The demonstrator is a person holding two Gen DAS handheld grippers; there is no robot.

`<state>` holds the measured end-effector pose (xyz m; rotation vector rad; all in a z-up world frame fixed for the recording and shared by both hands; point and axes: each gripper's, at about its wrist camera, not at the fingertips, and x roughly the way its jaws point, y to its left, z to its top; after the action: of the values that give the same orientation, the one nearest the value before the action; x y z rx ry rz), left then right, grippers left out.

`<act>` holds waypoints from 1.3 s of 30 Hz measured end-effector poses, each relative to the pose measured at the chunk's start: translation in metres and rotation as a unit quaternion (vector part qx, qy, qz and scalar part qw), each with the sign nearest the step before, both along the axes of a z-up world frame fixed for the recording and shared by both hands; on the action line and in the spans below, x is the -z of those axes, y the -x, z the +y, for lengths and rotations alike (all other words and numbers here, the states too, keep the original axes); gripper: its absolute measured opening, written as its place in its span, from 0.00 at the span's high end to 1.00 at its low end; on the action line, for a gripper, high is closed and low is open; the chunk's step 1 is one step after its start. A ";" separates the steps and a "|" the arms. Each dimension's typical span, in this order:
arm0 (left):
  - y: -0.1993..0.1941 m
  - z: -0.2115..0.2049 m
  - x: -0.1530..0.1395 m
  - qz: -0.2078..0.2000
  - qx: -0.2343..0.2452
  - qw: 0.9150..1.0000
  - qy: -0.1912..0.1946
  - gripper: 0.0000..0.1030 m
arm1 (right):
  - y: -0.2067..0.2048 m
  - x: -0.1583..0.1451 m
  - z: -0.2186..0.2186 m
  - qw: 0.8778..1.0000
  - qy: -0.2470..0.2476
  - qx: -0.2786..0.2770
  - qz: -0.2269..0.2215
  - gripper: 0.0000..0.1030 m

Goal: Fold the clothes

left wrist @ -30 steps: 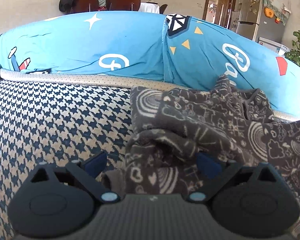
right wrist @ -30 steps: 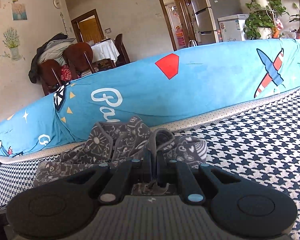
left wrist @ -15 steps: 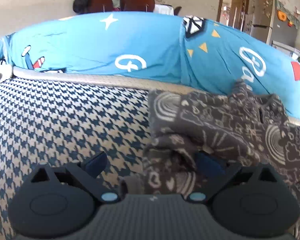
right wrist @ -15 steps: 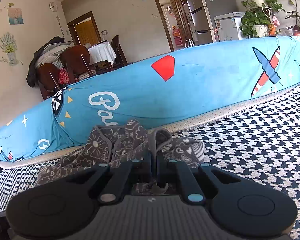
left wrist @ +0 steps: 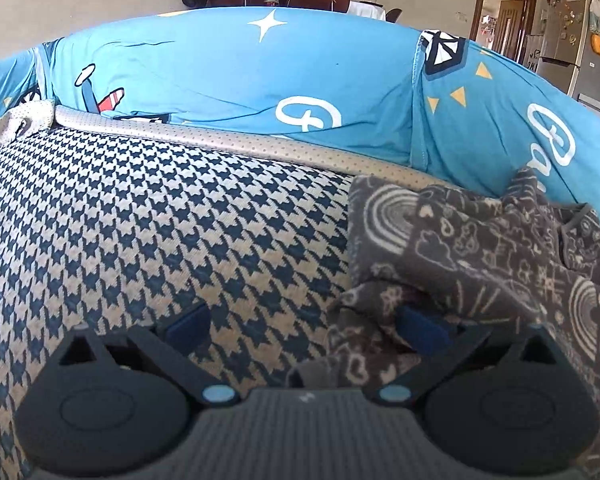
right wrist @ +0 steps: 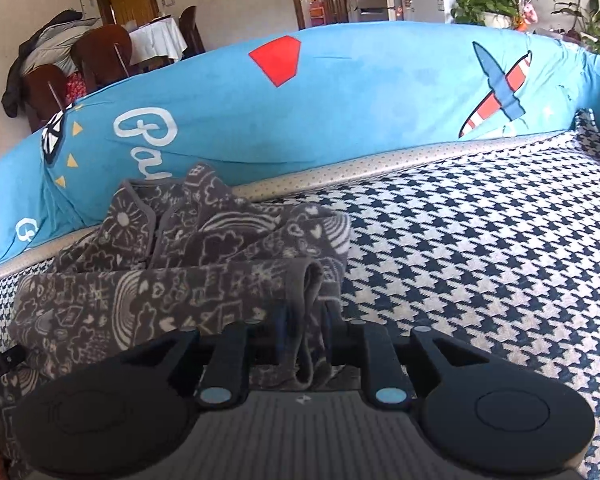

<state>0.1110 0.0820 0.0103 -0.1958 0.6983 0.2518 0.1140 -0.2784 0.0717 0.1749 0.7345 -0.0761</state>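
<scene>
Garment [left wrist: 480, 248] shifted rightward | left gripper [left wrist: 304, 322] spread | right gripper [right wrist: 306, 320] clamps garment | bolster [right wrist: 340, 120] reads "Pa"

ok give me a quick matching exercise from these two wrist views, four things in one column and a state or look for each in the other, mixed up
Things:
1. left gripper
2. right gripper
3. grey patterned garment
4. seat cover

States or looks:
A. houndstooth, navy and cream
B. crumpled in a heap against the blue backrest
C. shut on a fold of cloth
D. open, one finger under the cloth's edge

Pairs: 1-D, 2-C, 3-B, 4-A
</scene>
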 end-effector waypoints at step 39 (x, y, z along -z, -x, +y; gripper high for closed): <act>0.003 -0.004 0.000 -0.026 -0.015 0.999 -0.045 0.00 | 0.003 0.021 0.081 0.984 -0.057 -0.169 0.014 0.70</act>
<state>0.1077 0.0784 0.0099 -0.1267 0.6317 0.3049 0.1108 -0.1970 0.0503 0.1557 0.7889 0.2875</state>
